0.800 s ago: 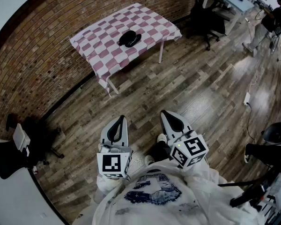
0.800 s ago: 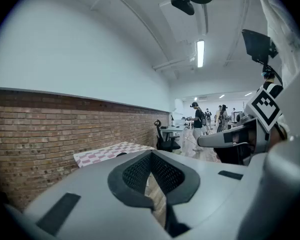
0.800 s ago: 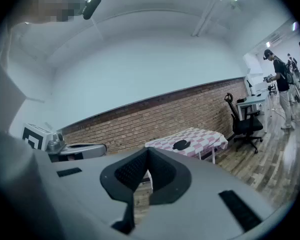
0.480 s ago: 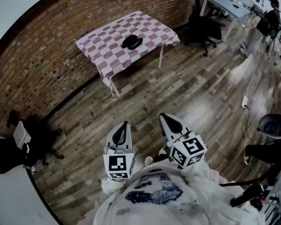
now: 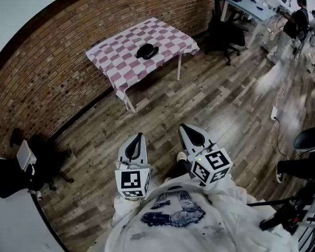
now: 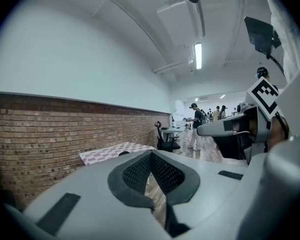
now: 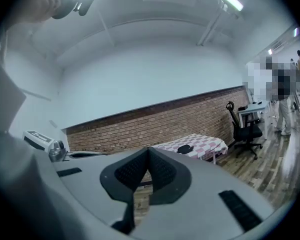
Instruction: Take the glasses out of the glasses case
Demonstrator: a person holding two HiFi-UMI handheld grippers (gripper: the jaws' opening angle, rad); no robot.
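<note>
head: steeply down | gripper views: level, forward | shared: distant table (image 5: 121, 56)

this is looking like an open office workspace, with a black office chair (image 5: 223, 33) sitting by a desk (image 5: 248, 5), people (image 5: 295, 21) standing beyond, a brick wall (image 5: 68, 62) and a tube light (image 6: 198, 55) glowing overhead.

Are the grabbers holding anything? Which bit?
Nothing. The left gripper and right gripper are both shut and empty; the black oval glasses case lies far off on the pink-checked table.
</note>
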